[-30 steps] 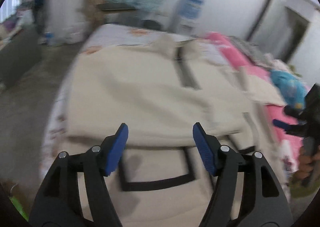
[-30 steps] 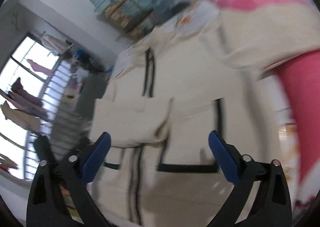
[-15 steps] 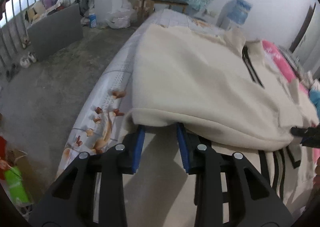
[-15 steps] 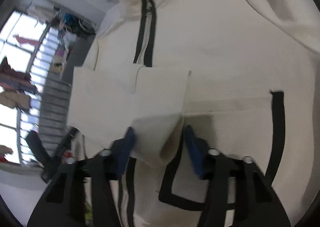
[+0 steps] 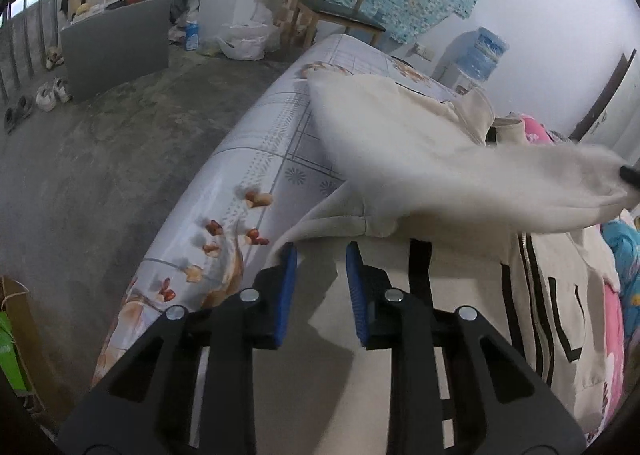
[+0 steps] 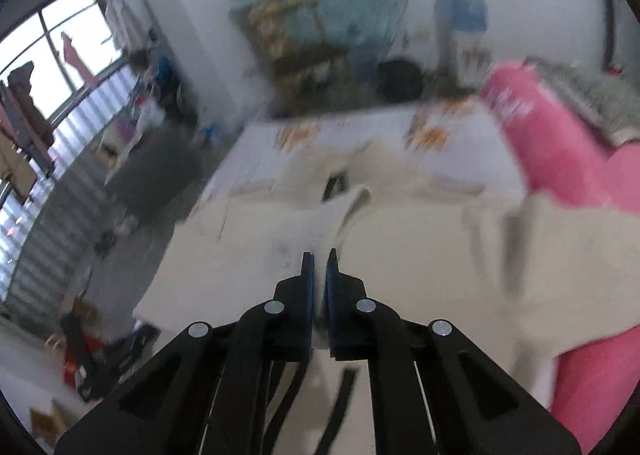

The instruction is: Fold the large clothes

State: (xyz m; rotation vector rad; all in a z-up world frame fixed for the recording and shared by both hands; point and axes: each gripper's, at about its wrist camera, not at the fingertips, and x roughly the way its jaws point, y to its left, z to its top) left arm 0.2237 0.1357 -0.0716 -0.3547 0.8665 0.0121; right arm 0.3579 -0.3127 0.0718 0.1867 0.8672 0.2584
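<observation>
A large cream jacket (image 5: 460, 315) with black zip and trim lies spread on a table covered by a floral cloth (image 5: 248, 175). Its sleeve (image 5: 440, 167) stretches up to the right, blurred. My left gripper (image 5: 320, 251) rests low on the jacket at the sleeve's folded edge. Its jaws are closing with cream cloth between them, and the blue pads (image 5: 289, 283) stand clear of it. My right gripper (image 6: 320, 257) is shut on a bunch of the cream cloth (image 6: 340, 215), lifted above the table. Its black tip (image 5: 629, 175) shows at the sleeve's far end.
Pink bedding (image 6: 540, 115) and a blue bundle (image 5: 624, 243) crowd the table's right side. A wooden chair (image 5: 340, 11) and a water dispenser (image 5: 476, 51) stand beyond the far end. Bare concrete floor (image 5: 100, 175) runs along the left, with shoes and a grey board.
Both jaws have narrowed. The right gripper closed on the sleeve's edge and rose with it, pulling the sleeve up to the right. The left gripper came down at the fold and stayed.
</observation>
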